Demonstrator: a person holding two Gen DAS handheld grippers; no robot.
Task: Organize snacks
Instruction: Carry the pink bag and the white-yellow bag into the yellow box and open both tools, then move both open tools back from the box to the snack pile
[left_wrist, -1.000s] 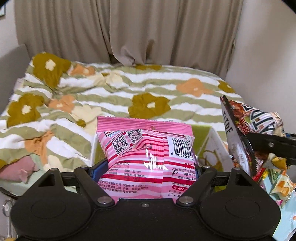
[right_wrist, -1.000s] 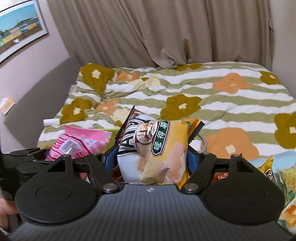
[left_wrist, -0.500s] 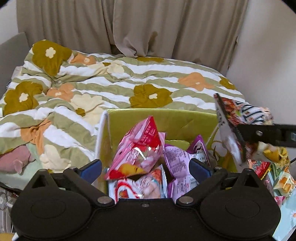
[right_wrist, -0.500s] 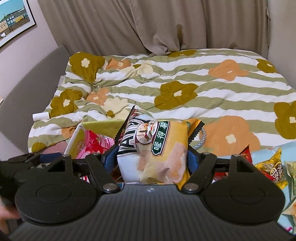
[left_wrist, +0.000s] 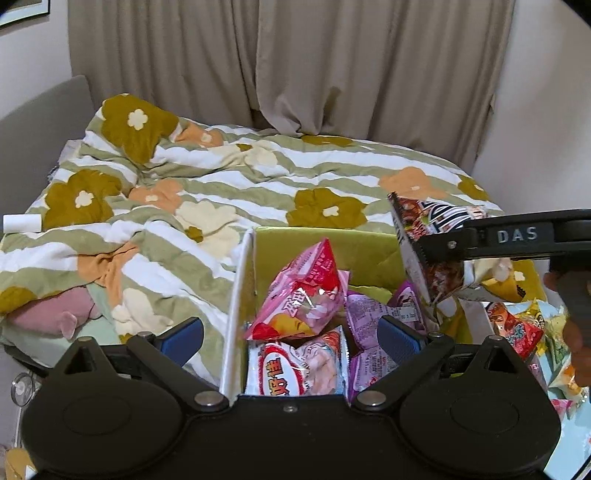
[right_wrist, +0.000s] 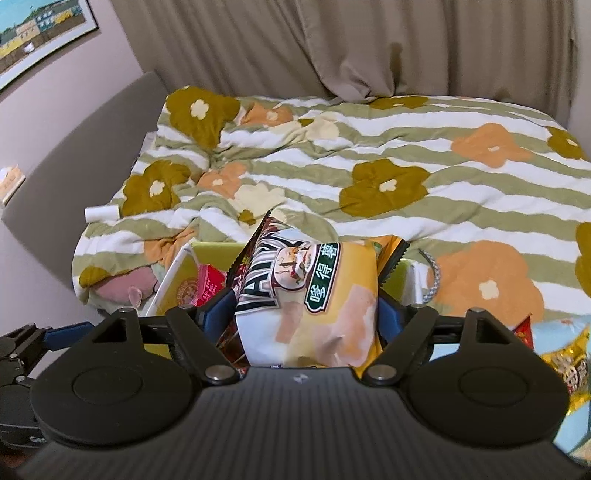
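Observation:
A yellow-green box (left_wrist: 332, 242) stands at the foot of the bed with several snack bags in it. A pink bag (left_wrist: 306, 295) lies on top, beside a purple one (left_wrist: 369, 321) and a red-and-white one (left_wrist: 295, 365). My left gripper (left_wrist: 291, 332) hovers over the box's near edge, open wide and empty. My right gripper (right_wrist: 303, 310) carries a yellow-and-white chip bag (right_wrist: 325, 295) and a dark bag (right_wrist: 258, 243) over the box's (right_wrist: 210, 251) right side. Its jaws are opening, but the pads still touch the bags. The left wrist view shows one of its fingers (left_wrist: 461, 245) against the dark bag (left_wrist: 413, 229).
Loose snack bags (left_wrist: 517, 328) lie on a light blue surface right of the box, also in the right wrist view (right_wrist: 565, 354). A flowered striped quilt (left_wrist: 184, 221) covers the bed behind. A pink plush (left_wrist: 51, 310) and a white roll (left_wrist: 22, 223) lie at left. Curtains hang behind.
My left gripper let go of the pink striped bag, which dropped into the box, and its jaws spread wide. My right gripper brought its bags over the box and its jaws widened a little.

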